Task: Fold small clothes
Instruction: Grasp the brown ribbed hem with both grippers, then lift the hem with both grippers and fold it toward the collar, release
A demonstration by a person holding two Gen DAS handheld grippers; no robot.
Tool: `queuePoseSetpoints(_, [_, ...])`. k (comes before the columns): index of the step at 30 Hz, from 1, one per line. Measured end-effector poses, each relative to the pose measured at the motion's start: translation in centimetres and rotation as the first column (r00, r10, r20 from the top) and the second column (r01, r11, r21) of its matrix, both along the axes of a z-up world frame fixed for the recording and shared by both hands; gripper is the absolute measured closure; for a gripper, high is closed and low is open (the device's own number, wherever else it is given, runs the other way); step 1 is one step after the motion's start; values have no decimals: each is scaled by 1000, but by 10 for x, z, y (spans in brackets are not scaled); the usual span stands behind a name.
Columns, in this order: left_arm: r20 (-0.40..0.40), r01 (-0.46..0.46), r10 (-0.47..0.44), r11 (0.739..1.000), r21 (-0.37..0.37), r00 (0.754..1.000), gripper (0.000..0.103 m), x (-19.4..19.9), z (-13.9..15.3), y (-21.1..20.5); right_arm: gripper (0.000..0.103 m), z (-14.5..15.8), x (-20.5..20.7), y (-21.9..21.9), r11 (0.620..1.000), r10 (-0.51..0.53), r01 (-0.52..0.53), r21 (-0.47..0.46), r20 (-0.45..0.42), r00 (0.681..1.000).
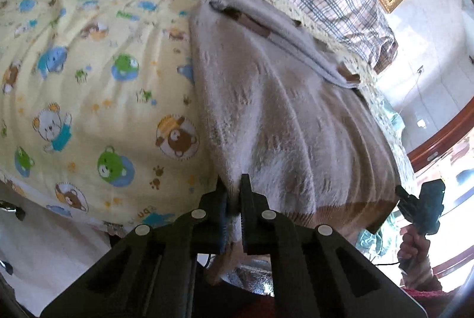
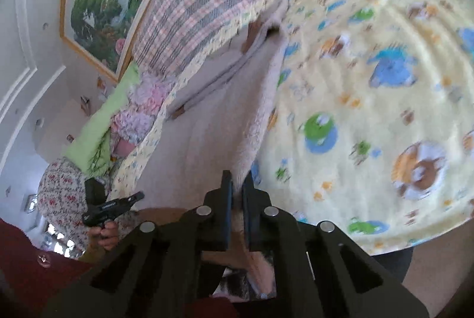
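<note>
Sweater (image 1: 281,116) hem pinched, both grippers angled down.

Soft daylight fills both views, seemingly from the window (image 1: 444,169) at the right, which is blown out to white. The right wrist view is motion-blurred, smearing the yellow printed sheet (image 2: 370,110). Fisheye distortion bends the edges, and dark vignetting rings each corner.
</note>
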State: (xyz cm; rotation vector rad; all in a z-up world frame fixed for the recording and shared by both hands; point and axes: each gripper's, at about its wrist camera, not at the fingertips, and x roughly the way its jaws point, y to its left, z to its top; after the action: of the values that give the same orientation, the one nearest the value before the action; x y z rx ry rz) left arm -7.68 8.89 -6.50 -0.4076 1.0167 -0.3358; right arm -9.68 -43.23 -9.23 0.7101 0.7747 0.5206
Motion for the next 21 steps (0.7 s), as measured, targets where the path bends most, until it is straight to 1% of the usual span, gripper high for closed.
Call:
queuePoseSetpoints(2, [-45,5,-6,1000,-1,999,88,1,-8,2,93,-3,1,4,1000,11,-11,-22,-24,1000])
queuePoseSetpoints(3, [-65,6,-7,1000,-14,998,80,1,-12,2,92,-5,1,3,1000,12,-13,-28,-32,999])
queuePoseSetpoints(4, [-72,4,-7,999,-33,997,80,1,-15,4,92,-6,0,3,999,17,-18,-28,-38,999])
queuePoseSetpoints(6, [-65,0,-3,999,-43,998,77,0,-16,3,90,-8,-2,3,999,29,-30,-36,-45,999])
queuePoseSetpoints(10, [-43,34,-35,999,-36,998,63,1,-14,-8,87,-16,-3,12,995,88,-91,-48,-67,994])
queuePoseSetpoints(11, [-34,53,-53,998,-18,998,63,1,-13,-14,87,-17,-3,15,994,95,-98,-47,-67,993])
queuePoseSetpoints(12, [-28,67,-67,998,-5,997,66,1,-12,-18,87,-18,-2,19,993,108,-111,-48,-69,992])
queuePoseSetpoints(13, [-21,79,-78,997,11,997,80,0,-11,-22,87,-19,-1,23,991,120,-124,-52,-68,990])
queuePoseSetpoints(14, [-16,95,-95,995,24,995,89,1,-11,-26,87,-19,0,27,989,132,-135,-57,-67,989])
queuePoseSetpoints(16, [-9,107,-107,994,34,994,93,1,-10,-29,87,-21,1,35,985,155,-158,-62,-59,986])
queuePoseSetpoints(18, [8,110,-110,993,36,994,97,-4,-7,-26,93,-19,1,38,983,163,-167,-79,-52,985])
queuePoseSetpoints(20, [28,108,-109,993,39,994,98,-9,-2,-22,94,-17,-1,35,984,163,-166,-72,-41,986])
queuePoseSetpoints(21, [41,103,-104,994,30,994,98,-14,2,-17,95,-15,-4,30,986,159,-160,-52,-33,987])
